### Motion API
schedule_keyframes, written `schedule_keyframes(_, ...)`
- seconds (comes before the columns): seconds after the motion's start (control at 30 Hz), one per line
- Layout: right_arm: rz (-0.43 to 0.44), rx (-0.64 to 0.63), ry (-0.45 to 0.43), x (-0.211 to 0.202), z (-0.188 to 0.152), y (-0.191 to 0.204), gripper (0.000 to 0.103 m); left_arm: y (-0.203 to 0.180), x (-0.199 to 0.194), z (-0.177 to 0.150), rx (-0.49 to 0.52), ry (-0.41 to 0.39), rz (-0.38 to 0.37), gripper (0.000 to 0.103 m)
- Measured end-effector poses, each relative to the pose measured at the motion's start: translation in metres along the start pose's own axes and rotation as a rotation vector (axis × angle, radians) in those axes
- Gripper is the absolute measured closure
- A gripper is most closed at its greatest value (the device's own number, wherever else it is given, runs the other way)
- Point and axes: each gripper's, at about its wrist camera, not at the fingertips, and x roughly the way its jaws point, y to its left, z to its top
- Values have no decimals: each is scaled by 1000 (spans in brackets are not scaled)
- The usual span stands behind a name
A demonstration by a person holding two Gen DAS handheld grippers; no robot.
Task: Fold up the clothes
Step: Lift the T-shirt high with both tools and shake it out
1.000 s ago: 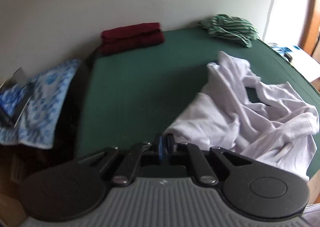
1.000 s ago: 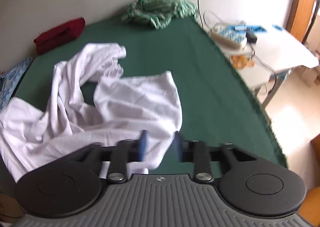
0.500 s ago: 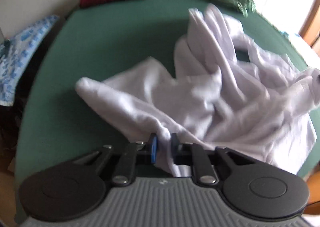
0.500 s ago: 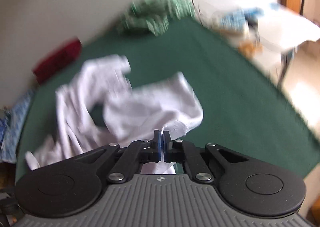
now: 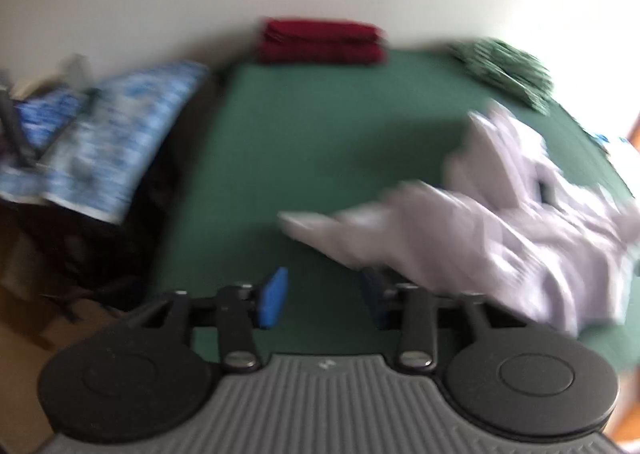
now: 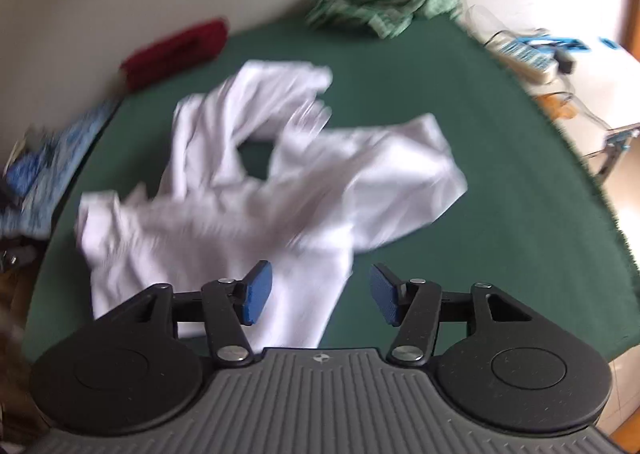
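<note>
A: White cotton, one garment (image 6: 256, 190), crumpled, lying on the green table cover (image 6: 500, 174). Position from the right wrist view?

B: Centre of the cover, spread from nine o'clock to three o'clock, one hem running down toward six o'clock. A patch of green shows through a loop in the cloth at centre.

A: Right gripper (image 6: 316, 294)?

B: Jaws opening, blue pads well apart. The hem lies under the gap, nearer the left pad; neither pad presses on it. Released.

A: Left gripper (image 5: 326, 298)?

B: Jaws opening too. Bare green cloth between the pads. The garment's nearest fold sits just beside the right pad, at about two o'clock; the blur hides whether they touch. Released as well.

A: Other stock on the table?

B: Item, dark red folded cloth (image 5: 322, 40) at the far edge by the wall, twelve o'clock in the left view. Item, green striped heap (image 6: 380, 0) at the far corner, one o'clock in the right view. Both well apart from the white garment.

A: Open room?

B: Left view: a broad bare stretch from ten to twelve o'clock, reaching the table's left edge. Beyond that edge, a blue patterned cloth (image 5: 108, 142). Right view: a bare band from two to four o'clock out to the fringed right edge, then a white side table (image 6: 600, 78) with clutter.
</note>
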Motion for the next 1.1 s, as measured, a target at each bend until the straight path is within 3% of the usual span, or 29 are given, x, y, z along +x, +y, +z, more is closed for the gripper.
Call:
schedule_keyframes(0.07,-8,-37,47,15,-8,14,34,-24,11,-8,27,21,-88,15)
schedule_keyframes(0.13,-9,-37,71,26,-11,20,34,-48,25,-10,88,23,-114,0)
schedule_keyframes(0.23,-6,1,85,33,-12,20,33,-72,47,-13,155,49,-123,1)
schedule_keyframes(0.3,-12,13,87,37,-16,22,32,-80,62,-16,167,110,-138,8)
schedule_keyframes(0.33,-17,16,88,40,-18,23,33,-82,68,-18,178,126,-135,19)
schedule_keyframes(0.4,-28,30,82,41,-21,24,55,-81,68,-19,190,123,-153,35)
schedule_keyframes(0.43,-26,41,65,35,-20,26,92,-79,64,-16,177,126,-193,64)
schedule_keyframes(0.47,-11,62,36,25,-19,27,94,-75,59,-12,157,127,-227,82)
schedule_keyframes(0.5,4,83,8,16,-17,28,94,-72,52,-8,142,121,-254,88)
schedule_keyframes(0.53,19,97,-23,5,-14,29,95,-71,43,-2,141,94,-254,95)
schedule_keyframes(0.6,53,85,-94,-24,0,34,97,-66,14,16,141,17,-252,96)
schedule_keyframes(0.87,311,-5,-555,-164,93,50,97,-46,-157,113,122,-515,-216,97)
schedule_keyframes(1.1,431,-95,-795,-244,149,59,97,-74,-247,138,145,-750,-83,96)
